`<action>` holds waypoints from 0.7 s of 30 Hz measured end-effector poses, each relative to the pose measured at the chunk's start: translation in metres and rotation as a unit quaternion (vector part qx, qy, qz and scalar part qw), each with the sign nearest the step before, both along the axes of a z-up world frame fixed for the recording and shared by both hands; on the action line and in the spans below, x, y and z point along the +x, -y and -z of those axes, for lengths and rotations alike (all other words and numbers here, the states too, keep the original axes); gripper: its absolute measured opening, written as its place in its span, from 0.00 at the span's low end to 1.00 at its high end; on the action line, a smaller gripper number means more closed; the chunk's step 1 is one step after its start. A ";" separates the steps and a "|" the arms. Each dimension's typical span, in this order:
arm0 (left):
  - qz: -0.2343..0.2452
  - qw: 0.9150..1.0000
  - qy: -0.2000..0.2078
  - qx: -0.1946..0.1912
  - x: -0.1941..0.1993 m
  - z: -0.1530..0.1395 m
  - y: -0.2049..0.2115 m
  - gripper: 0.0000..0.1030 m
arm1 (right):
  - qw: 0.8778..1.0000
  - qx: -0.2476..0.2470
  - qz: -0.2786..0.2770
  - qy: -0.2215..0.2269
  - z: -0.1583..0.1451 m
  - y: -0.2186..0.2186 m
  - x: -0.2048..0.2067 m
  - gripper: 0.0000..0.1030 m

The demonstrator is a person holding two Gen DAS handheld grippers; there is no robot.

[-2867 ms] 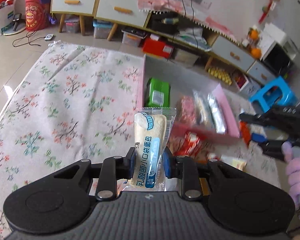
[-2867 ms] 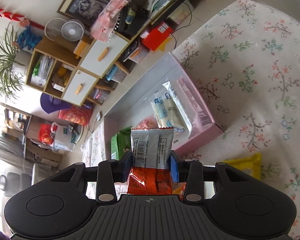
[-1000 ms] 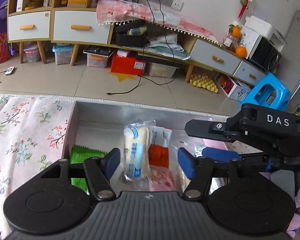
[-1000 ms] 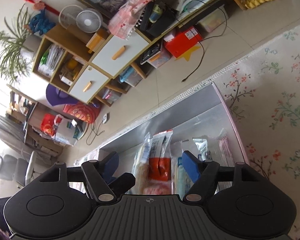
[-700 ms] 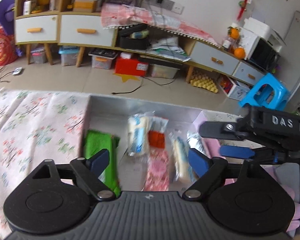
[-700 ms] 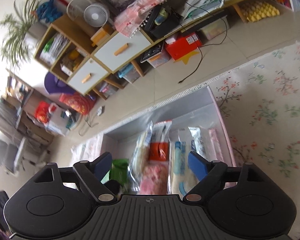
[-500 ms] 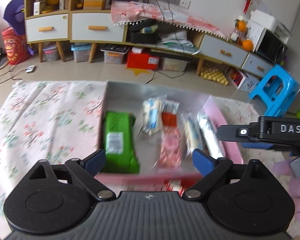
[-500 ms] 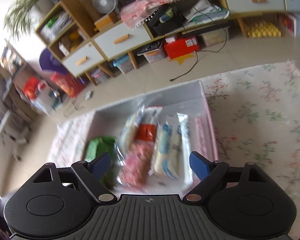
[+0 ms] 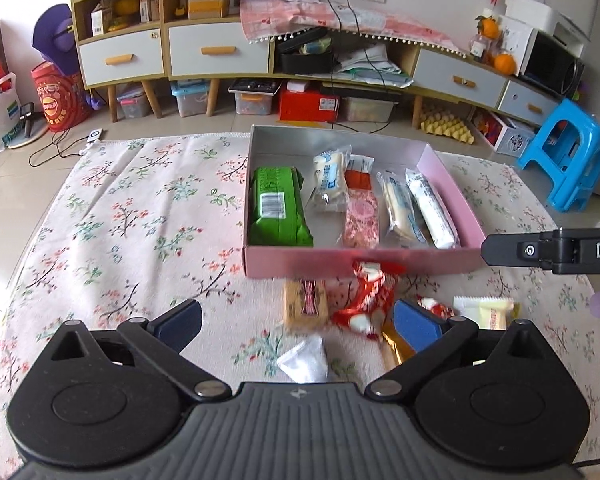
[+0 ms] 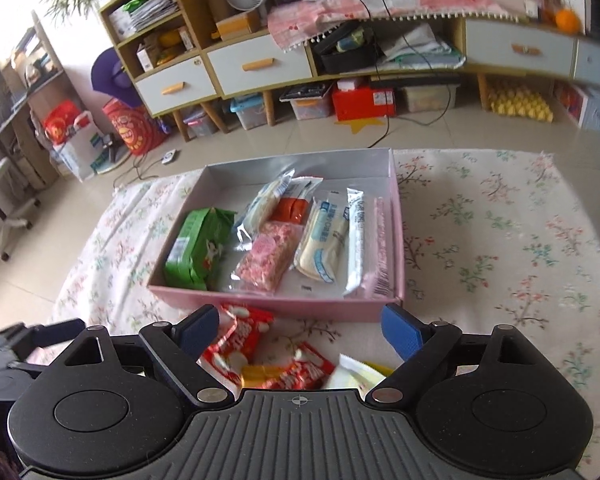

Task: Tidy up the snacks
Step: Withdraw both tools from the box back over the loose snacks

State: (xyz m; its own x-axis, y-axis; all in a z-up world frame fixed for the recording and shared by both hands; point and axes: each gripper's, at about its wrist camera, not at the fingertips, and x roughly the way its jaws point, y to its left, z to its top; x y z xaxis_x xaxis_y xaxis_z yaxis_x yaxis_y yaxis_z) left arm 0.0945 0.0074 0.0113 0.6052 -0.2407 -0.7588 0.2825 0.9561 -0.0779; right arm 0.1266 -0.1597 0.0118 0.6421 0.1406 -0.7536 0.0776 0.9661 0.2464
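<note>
A pink box [image 9: 364, 262] [image 10: 284, 309] on a floral cloth holds a green pack [image 9: 278, 208], a white bread pack [image 9: 331, 180], an orange-and-white packet [image 9: 358, 174], a pink snack [image 9: 362, 220] and two long white packs [image 9: 430, 208]. Loose snacks lie in front of it: a tan bar [image 9: 305, 303], red-white wrappers [image 9: 366, 300] [image 10: 236, 344], a pale yellow packet [image 9: 484, 312]. My left gripper [image 9: 298, 320] is open and empty above these. My right gripper [image 10: 300, 326] is open and empty above the red wrappers.
The right gripper's body [image 9: 552, 249] enters the left wrist view from the right. The left gripper's body [image 10: 24, 344] shows at the lower left of the right wrist view. A low cabinet [image 9: 220, 52] and a blue stool [image 9: 568, 152] stand beyond the cloth.
Both grippers let go of their packets inside the box, opened wide and pulled back toward me. The bread pack and the orange-and-white packet now lie in the box.
</note>
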 end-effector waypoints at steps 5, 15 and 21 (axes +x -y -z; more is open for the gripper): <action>-0.003 1.000 0.004 -0.015 -0.010 0.005 -0.013 1.00 | 1.000 -0.002 -0.012 0.011 0.008 -0.002 -0.020 0.92; 0.046 0.999 0.006 0.011 -0.031 0.030 -0.038 1.00 | 0.994 -0.054 -0.075 0.060 0.014 -0.012 -0.052 0.93; 0.103 0.994 0.019 0.029 -0.044 0.050 -0.049 0.99 | 0.987 -0.072 -0.115 0.083 0.029 -0.024 -0.061 0.94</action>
